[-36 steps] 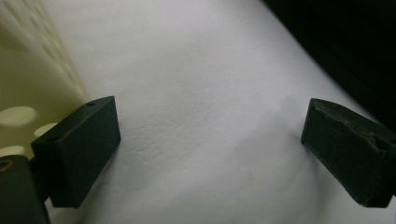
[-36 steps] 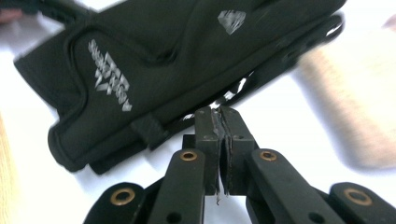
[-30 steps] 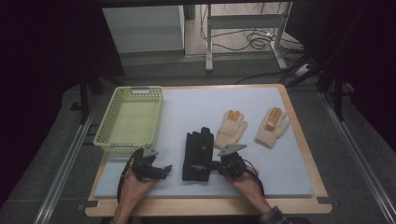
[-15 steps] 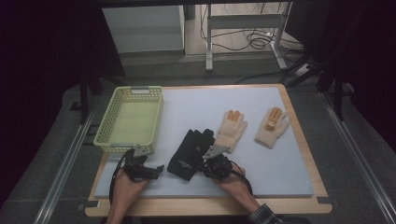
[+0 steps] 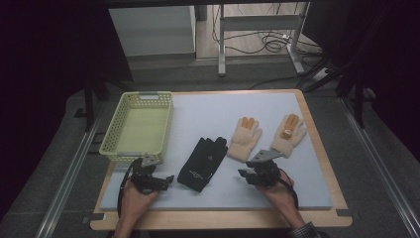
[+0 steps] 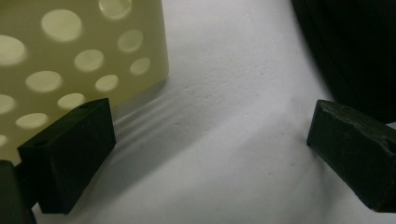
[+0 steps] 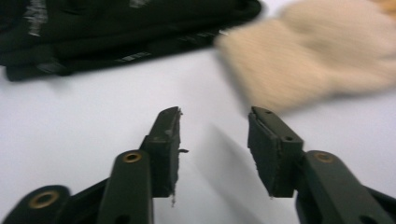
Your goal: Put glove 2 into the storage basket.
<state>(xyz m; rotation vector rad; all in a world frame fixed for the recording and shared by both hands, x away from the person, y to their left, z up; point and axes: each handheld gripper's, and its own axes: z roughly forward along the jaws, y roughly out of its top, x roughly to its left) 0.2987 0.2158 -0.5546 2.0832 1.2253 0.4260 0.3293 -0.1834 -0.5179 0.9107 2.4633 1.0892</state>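
Dark floor and black curtains surround a wooden-edged desk (image 5: 319, 148) topped with a pale blue-white mat (image 5: 213, 114), with a white cabinet and a metal frame with loose cables on the floor beyond its far side. On the left of the mat stands a pale yellow perforated basket (image 5: 110, 133), empty inside. Near the middle of the mat lies a black glove (image 5: 202, 163), its fingers pointing toward the far right and its cuff toward the near left. Just right of it lies a cream knitted glove (image 5: 243, 143) with orange fingertips, its fingers pointing away, and further right a second cream glove (image 5: 287, 141) with an orange patch on it, close to the first but apart from it. The left hand-held gripper (image 5: 163, 179) sits low at the near corner of the basket, aimed to the right toward the black glove's cuff; in the left gripper view its jaws stand wide apart over bare mat, the basket wall beside one jaw and the black glove's edge beyond the other, nothing between them. The right hand-held gripper (image 7: 214, 140) lies near and to the right of the black glove, just this side of the first cream glove's cuff; its jaws have just been opening and stand partly apart, with only mat between them.
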